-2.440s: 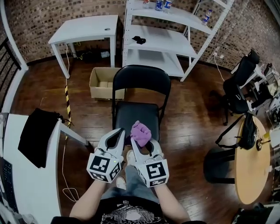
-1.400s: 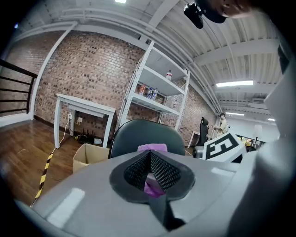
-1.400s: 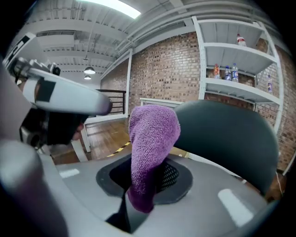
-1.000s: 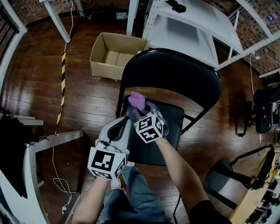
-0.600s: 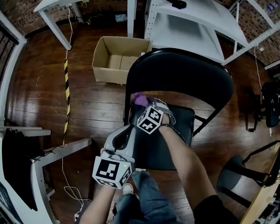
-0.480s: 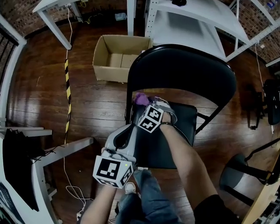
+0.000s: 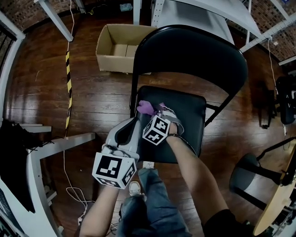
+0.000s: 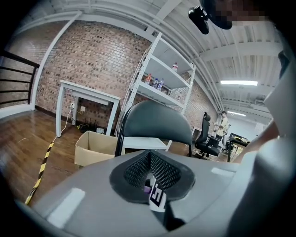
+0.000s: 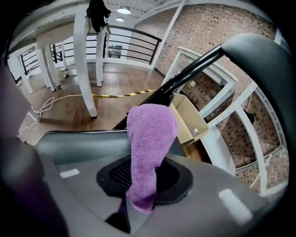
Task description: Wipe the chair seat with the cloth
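A black folding chair stands before me in the head view, its seat (image 7: 178, 121) below the curved backrest (image 7: 189, 51). My right gripper (image 7: 154, 111) is shut on a purple cloth (image 7: 145, 107), which lies at the seat's left edge. In the right gripper view the cloth (image 9: 150, 134) hangs out from between the jaws of the right gripper (image 9: 147, 172), with the chair's frame tube (image 9: 185, 76) behind it. My left gripper (image 7: 134, 122) is shut on nothing, close beside the right one at the seat's front-left. From the left gripper (image 8: 150, 159) the backrest (image 8: 155, 121) shows ahead.
An open cardboard box (image 7: 119, 48) sits on the wooden floor behind the chair. White shelving (image 7: 194, 14) stands beyond it. A white table frame (image 7: 60, 143) is at the left, yellow-black tape (image 7: 69, 88) on the floor, an office chair base (image 7: 256, 183) at the right.
The right gripper has drawn the cloth from the seat's back-left corner forward along the left edge, toward me. The left gripper stays beside it.
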